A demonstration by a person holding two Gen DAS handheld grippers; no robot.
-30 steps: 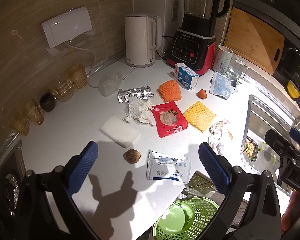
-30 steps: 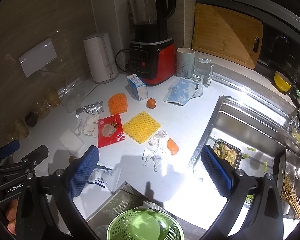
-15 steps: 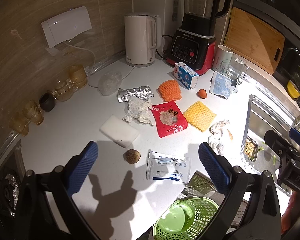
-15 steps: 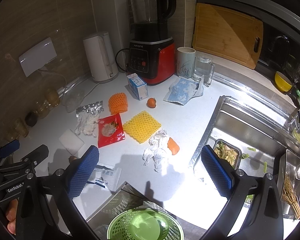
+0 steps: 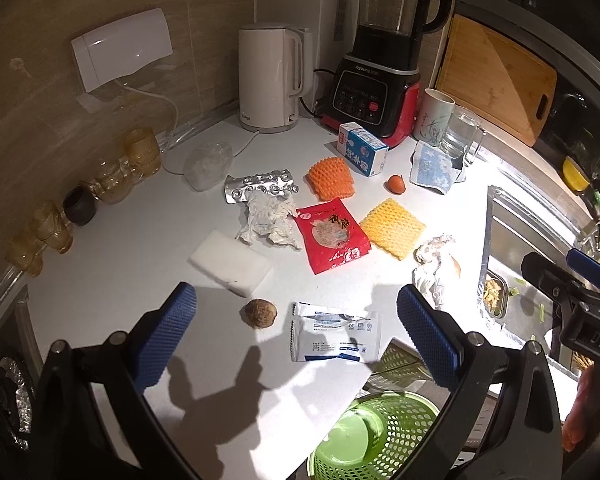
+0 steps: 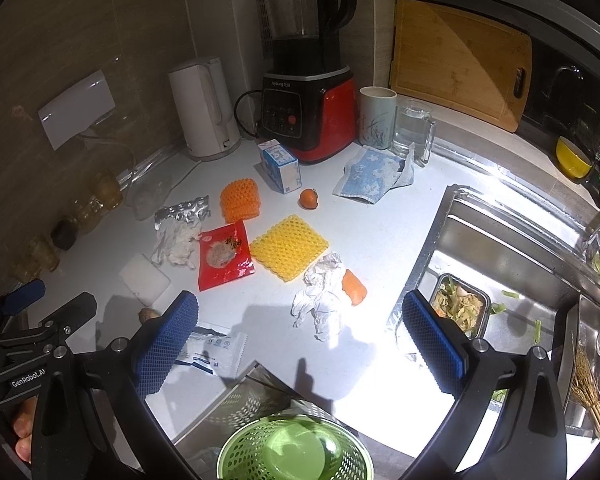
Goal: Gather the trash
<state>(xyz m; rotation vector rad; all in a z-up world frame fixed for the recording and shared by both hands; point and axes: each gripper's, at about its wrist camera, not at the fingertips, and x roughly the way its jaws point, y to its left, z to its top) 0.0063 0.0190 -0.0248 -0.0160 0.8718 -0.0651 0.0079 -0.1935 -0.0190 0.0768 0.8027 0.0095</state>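
Note:
Trash lies scattered on the white counter: a white wrapper, a brown nut shell, a white sponge block, crumpled tissue, a red packet, yellow foam net, orange foam net, a blister pack and a milk carton. A green basket stands below the counter's front edge. My left gripper and right gripper are both open and empty, held above the counter's near edge.
A kettle, blender, mug, glass jug and cutting board stand at the back. Small glass cups line the left wall. A sink with a food tray lies right.

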